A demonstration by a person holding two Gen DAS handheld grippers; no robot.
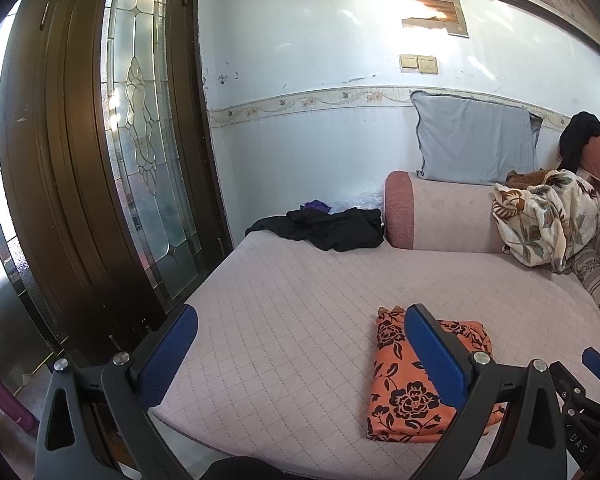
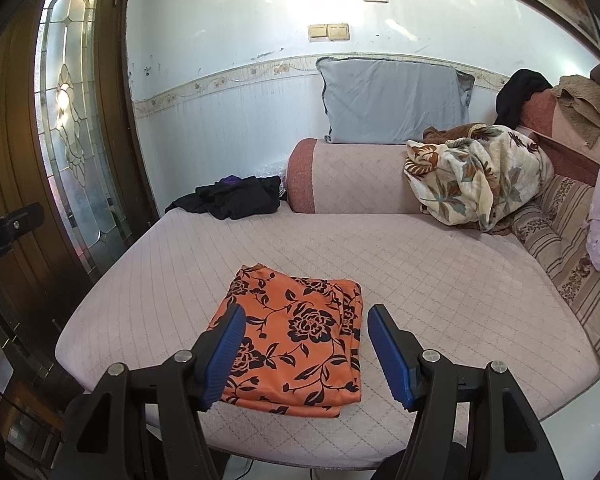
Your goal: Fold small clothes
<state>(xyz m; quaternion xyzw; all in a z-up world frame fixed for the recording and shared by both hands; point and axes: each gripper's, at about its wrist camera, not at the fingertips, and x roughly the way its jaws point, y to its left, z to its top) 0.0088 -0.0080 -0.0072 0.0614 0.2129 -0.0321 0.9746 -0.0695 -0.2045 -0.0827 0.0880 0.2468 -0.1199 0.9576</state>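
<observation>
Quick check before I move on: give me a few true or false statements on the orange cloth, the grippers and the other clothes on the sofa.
1. The orange floral cloth lies folded on the quilted seat. True.
2. The right gripper is clamped on that cloth. False: its jaws stand open above it, holding nothing.
3. The left gripper is open. True.
4. The black clothes are neatly folded. False: they lie crumpled at the far end of the seat.
5. A grey pillow leans against the wall. True.

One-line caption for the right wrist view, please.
Open right gripper hovers over a folded orange floral garment on the quilted sofa seat; dark clothes lie behind.
</observation>
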